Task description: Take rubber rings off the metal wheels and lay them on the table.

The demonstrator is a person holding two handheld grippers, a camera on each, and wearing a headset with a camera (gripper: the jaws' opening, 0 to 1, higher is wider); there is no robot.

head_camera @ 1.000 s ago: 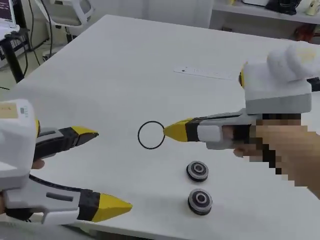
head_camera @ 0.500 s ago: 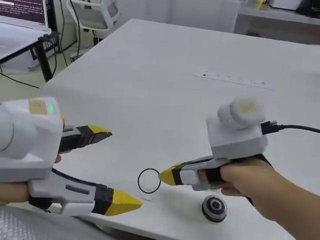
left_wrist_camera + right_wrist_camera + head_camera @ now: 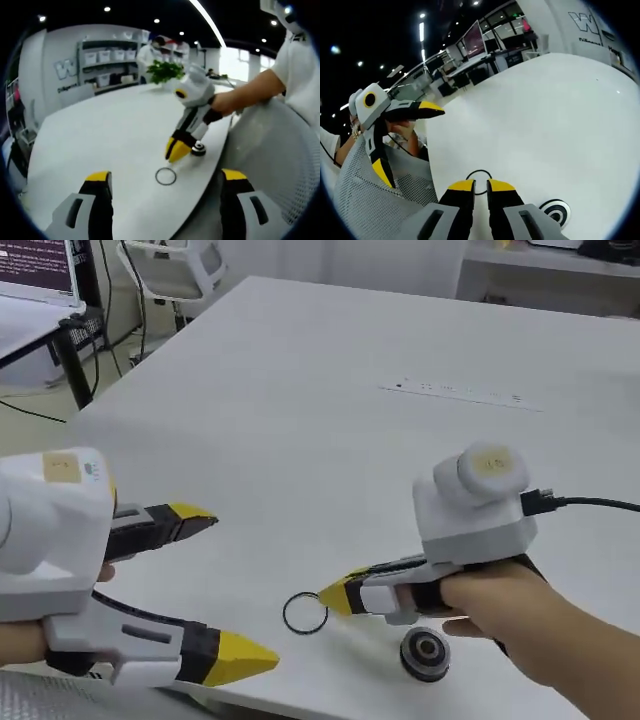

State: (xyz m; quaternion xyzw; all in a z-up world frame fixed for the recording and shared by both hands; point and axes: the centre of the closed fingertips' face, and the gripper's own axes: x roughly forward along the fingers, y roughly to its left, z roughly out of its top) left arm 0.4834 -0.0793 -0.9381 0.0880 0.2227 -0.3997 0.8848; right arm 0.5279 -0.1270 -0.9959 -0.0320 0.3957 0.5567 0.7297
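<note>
A thin black rubber ring [image 3: 305, 613] lies flat on the white table [image 3: 330, 420] near its front edge. My right gripper [image 3: 335, 598] hovers at the ring's right rim, jaws a narrow gap apart and not pinching it. In the right gripper view the ring [image 3: 479, 175] sits just beyond that gripper [image 3: 481, 186]. A metal wheel [image 3: 425, 653] with a black ring on it stands under the right hand; the wheel [image 3: 555, 210] is also seen right of the jaws. My left gripper [image 3: 215, 590] is open at the left, holding nothing. From its view, the ring [image 3: 165, 176] rests below the right gripper [image 3: 175, 150].
A pale strip with small marks [image 3: 460, 395] lies far back on the table. The table's front edge [image 3: 300, 710] is close to the ring and wheel. A black cable [image 3: 590, 503] trails right from the right gripper. A chair [image 3: 165, 270] and monitor [image 3: 35, 265] stand beyond the left corner.
The right gripper carried the ring, held upright at its tip, down toward the table's front edge. The ring now lies flat on the table. The left gripper stays open.
</note>
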